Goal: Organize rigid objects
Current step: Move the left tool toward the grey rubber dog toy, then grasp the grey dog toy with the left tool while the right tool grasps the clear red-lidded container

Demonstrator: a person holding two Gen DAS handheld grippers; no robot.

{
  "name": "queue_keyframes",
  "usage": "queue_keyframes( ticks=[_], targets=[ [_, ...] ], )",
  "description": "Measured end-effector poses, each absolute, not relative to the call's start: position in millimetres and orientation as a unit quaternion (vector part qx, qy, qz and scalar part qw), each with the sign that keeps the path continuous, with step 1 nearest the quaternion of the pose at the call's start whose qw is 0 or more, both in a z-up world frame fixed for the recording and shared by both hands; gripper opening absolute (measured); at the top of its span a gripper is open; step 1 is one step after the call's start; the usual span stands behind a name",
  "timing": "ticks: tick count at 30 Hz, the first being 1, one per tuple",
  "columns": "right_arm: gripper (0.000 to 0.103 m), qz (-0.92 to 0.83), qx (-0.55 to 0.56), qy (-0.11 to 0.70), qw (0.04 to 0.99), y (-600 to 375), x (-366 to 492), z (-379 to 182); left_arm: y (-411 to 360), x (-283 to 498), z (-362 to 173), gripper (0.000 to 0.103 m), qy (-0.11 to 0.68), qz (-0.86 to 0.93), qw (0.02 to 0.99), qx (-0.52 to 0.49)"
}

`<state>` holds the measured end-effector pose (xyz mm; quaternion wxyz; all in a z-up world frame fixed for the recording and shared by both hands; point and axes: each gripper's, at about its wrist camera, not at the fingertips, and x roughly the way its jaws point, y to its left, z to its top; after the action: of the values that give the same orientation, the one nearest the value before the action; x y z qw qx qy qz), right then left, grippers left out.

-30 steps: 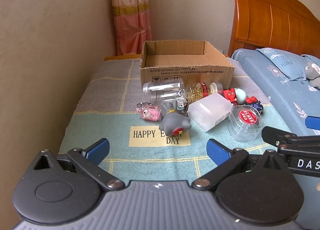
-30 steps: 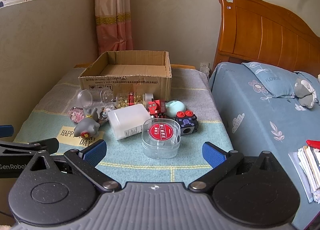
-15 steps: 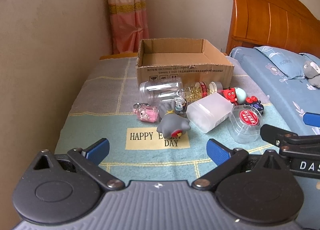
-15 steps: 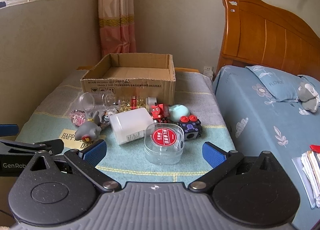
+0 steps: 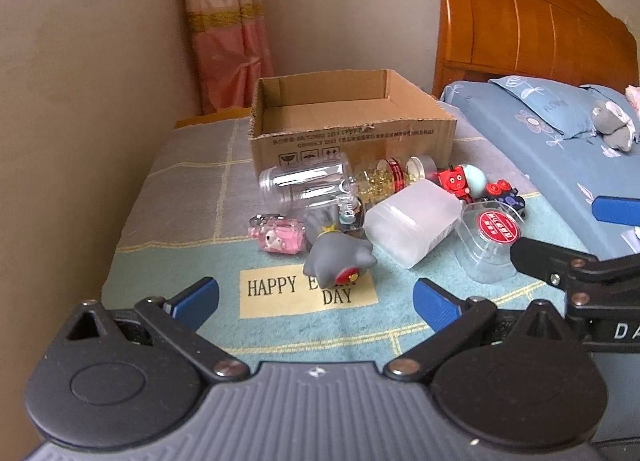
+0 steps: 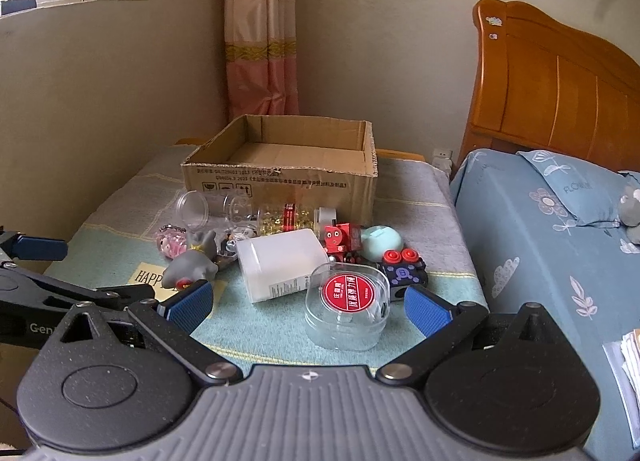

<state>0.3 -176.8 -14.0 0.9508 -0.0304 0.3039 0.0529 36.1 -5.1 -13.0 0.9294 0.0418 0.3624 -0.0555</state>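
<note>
An open cardboard box (image 5: 352, 133) (image 6: 280, 177) stands at the back of the cloth-covered table. In front of it lie a clear jar (image 5: 304, 185), a bottle of yellow capsules (image 5: 384, 177), a pink keychain (image 5: 280, 235), a grey toy (image 5: 340, 257) (image 6: 188, 263), a white plastic box (image 5: 412, 219) (image 6: 280, 263), a red train (image 6: 340, 237), a mint egg (image 6: 380, 241), a dark block with red knobs (image 6: 402, 267) and a clear round case with a red label (image 6: 348, 311). My left gripper (image 5: 316, 301) is open, short of the grey toy. My right gripper (image 6: 306, 307) is open, its tips either side of the round case.
A wall runs along the table's left side, with a pink curtain (image 6: 260, 29) behind the box. A bed with a blue sheet (image 6: 540, 245) and wooden headboard (image 6: 552, 89) lies to the right. Papers (image 6: 628, 357) lie at the bed's near edge.
Both grippers have moved forward toward the pile. The right one now has the round case between its tips. Both stay open and no object has moved.
</note>
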Motion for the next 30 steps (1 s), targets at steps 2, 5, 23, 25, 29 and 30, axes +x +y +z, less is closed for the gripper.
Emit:
queue_keyframes(
  ticks=[2, 5, 23, 25, 29, 30],
  targets=[
    [0.103, 0.056, -0.031, 0.303, 0.951, -178, 3, -16, -6, 40, -15, 0.102, 0.358, -0.060, 0.931, 0.048],
    [0.103, 0.060, -0.032, 0.303, 0.951, -183, 9, -20, -6, 48, -20, 0.102, 0.356, -0.070, 0.930, 0.057],
    [0.103, 0.058, -0.039, 0.388, 0.919, -218, 51, -114, -9, 105, -51, 0.102, 0.390, -0.099, 0.913, 0.064],
    [0.103, 0.063, -0.039, 0.386, 0.919, -218, 52, -113, -11, 111, -55, 0.102, 0.391, -0.098, 0.913, 0.064],
    [0.103, 0.071, -0.041, 0.378, 0.922, -216, 57, -115, -12, 122, -66, 0.102, 0.399, -0.089, 0.910, 0.066],
    [0.103, 0.070, -0.040, 0.377, 0.923, -216, 58, -115, -12, 124, -68, 0.102, 0.402, -0.085, 0.909, 0.069]
  ],
)
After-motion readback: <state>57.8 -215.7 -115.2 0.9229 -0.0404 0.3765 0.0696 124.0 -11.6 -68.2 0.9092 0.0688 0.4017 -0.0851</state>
